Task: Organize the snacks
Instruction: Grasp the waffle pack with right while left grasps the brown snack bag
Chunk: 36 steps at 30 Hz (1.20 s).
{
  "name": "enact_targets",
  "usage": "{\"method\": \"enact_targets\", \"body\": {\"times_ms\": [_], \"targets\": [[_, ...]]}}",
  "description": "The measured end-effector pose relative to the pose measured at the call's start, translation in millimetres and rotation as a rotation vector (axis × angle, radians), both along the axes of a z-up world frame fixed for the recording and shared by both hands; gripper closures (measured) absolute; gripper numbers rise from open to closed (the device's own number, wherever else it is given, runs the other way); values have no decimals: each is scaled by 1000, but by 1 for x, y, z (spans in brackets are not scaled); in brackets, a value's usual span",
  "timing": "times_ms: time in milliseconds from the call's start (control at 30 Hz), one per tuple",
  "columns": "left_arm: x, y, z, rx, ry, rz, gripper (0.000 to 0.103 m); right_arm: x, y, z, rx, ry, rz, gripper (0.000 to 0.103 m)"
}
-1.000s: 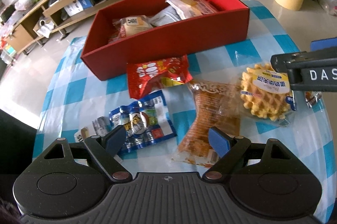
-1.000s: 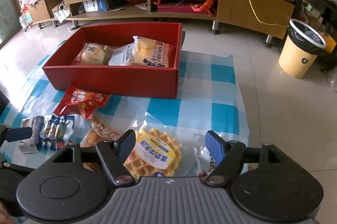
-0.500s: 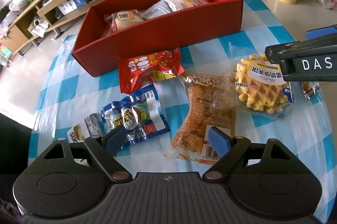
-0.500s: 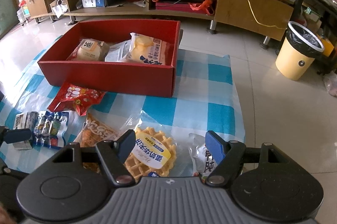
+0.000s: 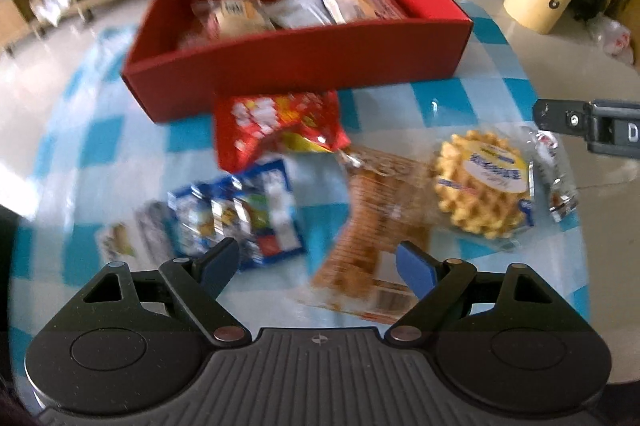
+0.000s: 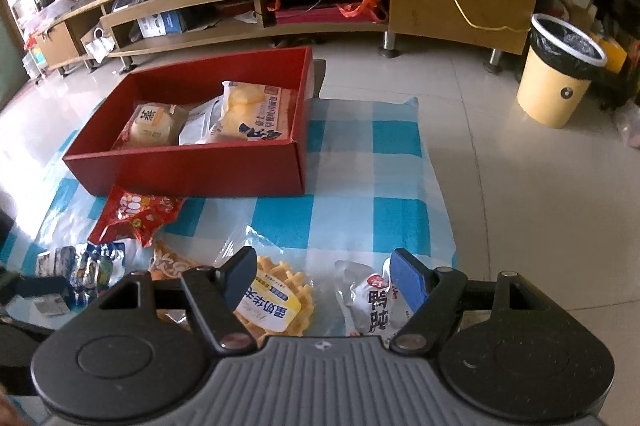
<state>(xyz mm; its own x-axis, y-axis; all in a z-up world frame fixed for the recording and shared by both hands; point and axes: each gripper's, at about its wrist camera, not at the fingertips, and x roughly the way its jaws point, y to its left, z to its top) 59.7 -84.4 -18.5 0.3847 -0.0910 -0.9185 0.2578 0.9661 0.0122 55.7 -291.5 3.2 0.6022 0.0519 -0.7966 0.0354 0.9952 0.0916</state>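
Altogether three packets in one red box [image 6: 188, 169], six snacks on the checked cloth [image 6: 360, 218], left tongs [image 5: 318, 268] and right tongs [image 6: 324, 280] agape, empty.

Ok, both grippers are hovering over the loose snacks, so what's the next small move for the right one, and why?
Probably lower the right gripper onto the waffle pack and close. Its jaws stand open and empty just above that pack, which lies loose on the checked cloth, outside the red box.

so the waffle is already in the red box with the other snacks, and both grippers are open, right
Not quite. The waffle still lies on the checked cloth, outside the red box, as the left wrist view shows. Both the left gripper and right gripper are open.
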Motion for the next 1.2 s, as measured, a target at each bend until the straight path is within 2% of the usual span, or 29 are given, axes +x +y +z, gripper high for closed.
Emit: {"method": "enact_targets", "body": {"times_ms": [67,167,267,433,533,567,600,667,833,967,1000,1067,1100,1167,1200], "targets": [[6,-6,-2,-8,2,5,13,0,-1,0,13,2,-1,33],[8,-22,-7,55,-31,-21,14,0,0,-1,8,8,6,33],[4,-34,-12,79,-39,-58,16,-1,-1,-2,11,8,2,33],[-5,-57,-31,204,-94,-128,14,0,-7,-3,30,15,-13,33],[-7,-60,-34,199,-110,-138,15,1,-4,-7,31,30,-5,33],[-8,-61,-34,193,-112,-145,21,2,-3,-9,37,38,-2,33],[-10,-60,-33,176,-106,-152,33,4,-2,-11,47,48,1,33],[-15,-57,-29,137,-77,-164,43,7,1,-17,71,74,10,33],[-28,-32,-25,100,-18,-157,47,14,8,-33,82,128,16,33],[-36,-8,-23,22,35,-122,50,19,19,-47,107,183,33,32],[-38,-3,-24,9,45,-110,49,20,23,-49,114,192,42,32],[-39,5,-25,-6,59,-103,45,21,32,-52,101,199,58,23],[-38,8,-26,-8,58,-90,29,21,37,-54,84,198,67,22],[-36,8,-26,8,39,-71,16,22,45,-57,54,202,78,15],[-36,5,-26,26,21,-79,15,22,48,-59,41,203,84,14]]}}
